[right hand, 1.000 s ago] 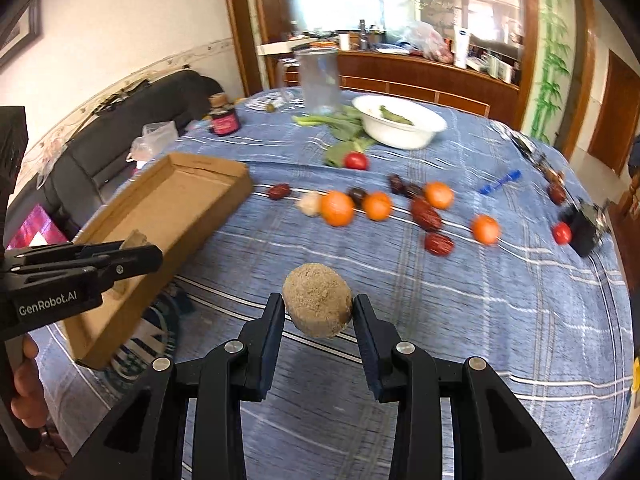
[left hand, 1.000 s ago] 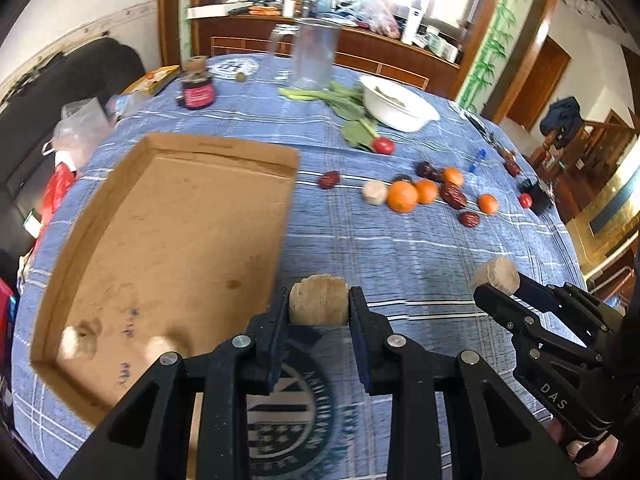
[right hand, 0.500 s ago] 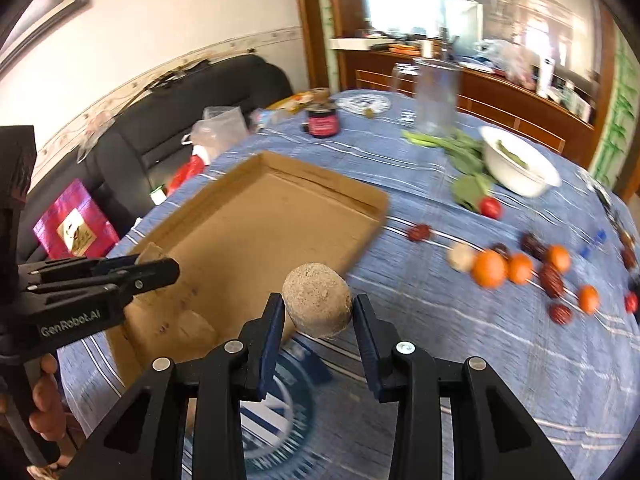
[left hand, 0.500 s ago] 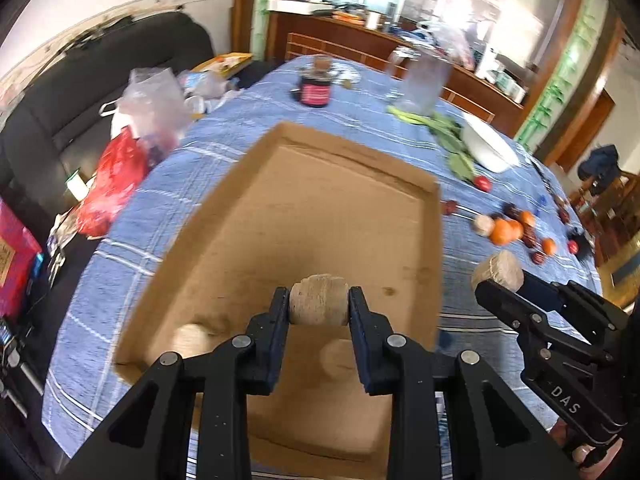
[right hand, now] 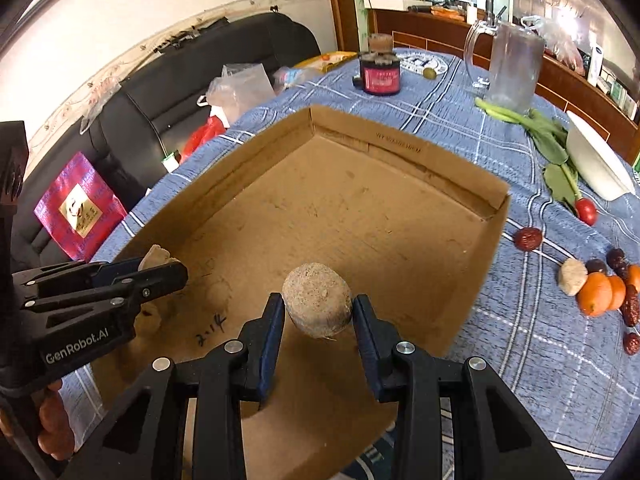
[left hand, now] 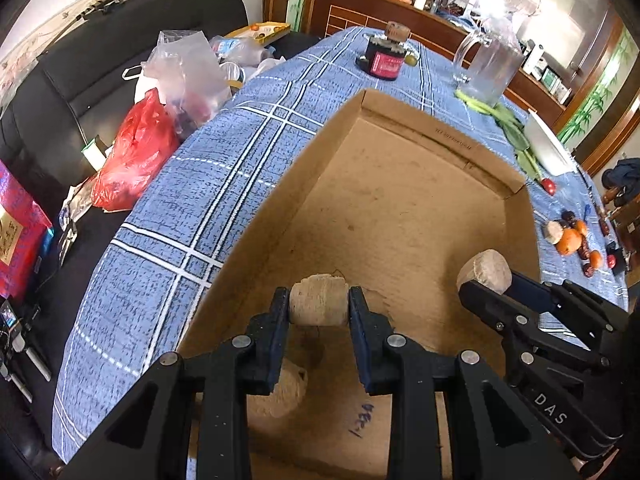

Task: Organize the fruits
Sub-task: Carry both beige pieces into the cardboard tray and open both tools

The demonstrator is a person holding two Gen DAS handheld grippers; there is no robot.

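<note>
My left gripper (left hand: 319,314) is shut on a pale rough fruit (left hand: 319,294), a little above the floor of the cardboard tray (left hand: 436,136). A similar pale fruit (left hand: 282,394) lies in the tray just beneath it. My right gripper (right hand: 319,322) is shut on a rounder brown fruit (right hand: 318,298), also over the tray (right hand: 400,148). The two grippers hang side by side, the left gripper (right hand: 170,270) at the left of the right wrist view. Oranges (right hand: 598,292), red dates (right hand: 528,239) and another pale fruit (right hand: 572,276) lie in a row on the blue cloth to the right.
Beyond the tray stand a red-labelled jar (right hand: 380,76), a glass mug (right hand: 516,68) and a white bowl (right hand: 596,164) beside leafy greens (right hand: 550,144). Plastic bags (left hand: 132,160) sit on a black sofa past the table's left edge.
Both grippers have carried their fruits leftward from above the blue cloth to above the tray, and have come down a little. Neither grip has changed.
</note>
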